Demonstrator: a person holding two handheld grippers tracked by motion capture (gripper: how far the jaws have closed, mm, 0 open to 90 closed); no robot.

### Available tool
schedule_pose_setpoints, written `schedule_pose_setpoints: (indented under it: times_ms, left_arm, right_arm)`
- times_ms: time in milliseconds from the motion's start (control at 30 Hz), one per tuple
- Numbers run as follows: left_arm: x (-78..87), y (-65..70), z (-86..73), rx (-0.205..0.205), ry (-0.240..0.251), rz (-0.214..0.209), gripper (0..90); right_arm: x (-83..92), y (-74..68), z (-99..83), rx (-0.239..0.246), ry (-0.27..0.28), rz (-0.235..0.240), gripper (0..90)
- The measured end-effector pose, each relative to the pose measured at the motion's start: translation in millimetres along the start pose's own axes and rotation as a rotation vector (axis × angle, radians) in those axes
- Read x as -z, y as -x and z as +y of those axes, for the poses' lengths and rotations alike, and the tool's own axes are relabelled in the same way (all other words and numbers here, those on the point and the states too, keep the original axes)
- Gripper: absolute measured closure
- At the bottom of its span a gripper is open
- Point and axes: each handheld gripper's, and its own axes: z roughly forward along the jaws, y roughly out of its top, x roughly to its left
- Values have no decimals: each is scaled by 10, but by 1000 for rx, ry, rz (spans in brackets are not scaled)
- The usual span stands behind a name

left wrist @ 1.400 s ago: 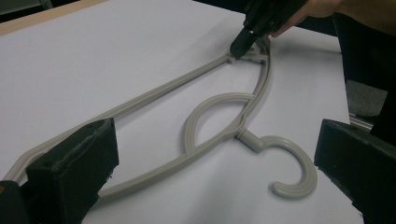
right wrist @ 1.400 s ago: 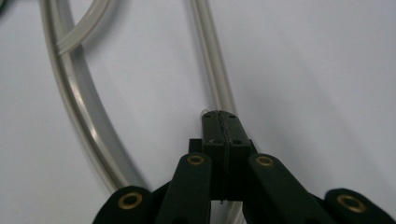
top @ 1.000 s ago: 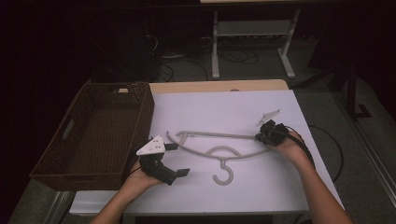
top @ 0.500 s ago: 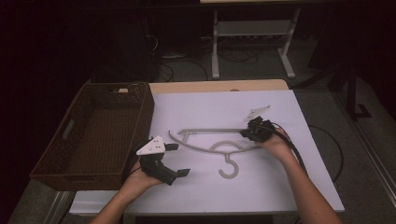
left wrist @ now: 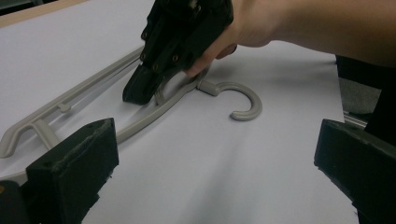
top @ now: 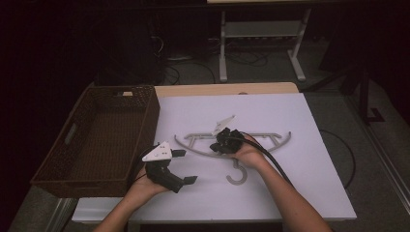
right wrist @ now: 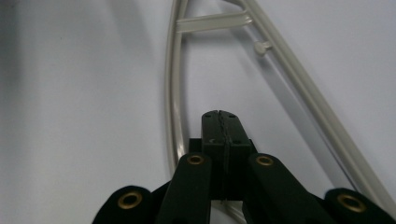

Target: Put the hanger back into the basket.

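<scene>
**High view: hanger mid-table, right gripper on it**

I saw the grey hanger (top: 270,143) lying flat at the table's (top: 314,193) middle. My right gripper (top: 221,145) had its jaws together, seemingly pinching the hanger's curved bar. My left gripper (top: 186,166) rested agape near the front edge.

closed tongs (right wrist: 220,122), grey hanger (right wrist: 299,88), white table (right wrist: 84,116)

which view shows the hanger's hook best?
Left gripper view: the hook lies unobstructed on the white sheet, its full curl visible. High view shows it small, below the right hand. Right gripper view gives the hanger's arms and crossbar.
</scene>
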Motion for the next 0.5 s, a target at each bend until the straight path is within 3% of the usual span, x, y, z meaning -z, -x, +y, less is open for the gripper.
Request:
schedule_pose_setpoints:
  times_ms: [233,500]
  left_arm:
    - [-4,-1,-2,-2,-1,2,0]
    - [6,-3,-3,-8,-3,4,0]
  right_arm:
    - [-46,-56,-5,37,-3,34,893]
    - [-17,-229,-38,104,-6,138,893]
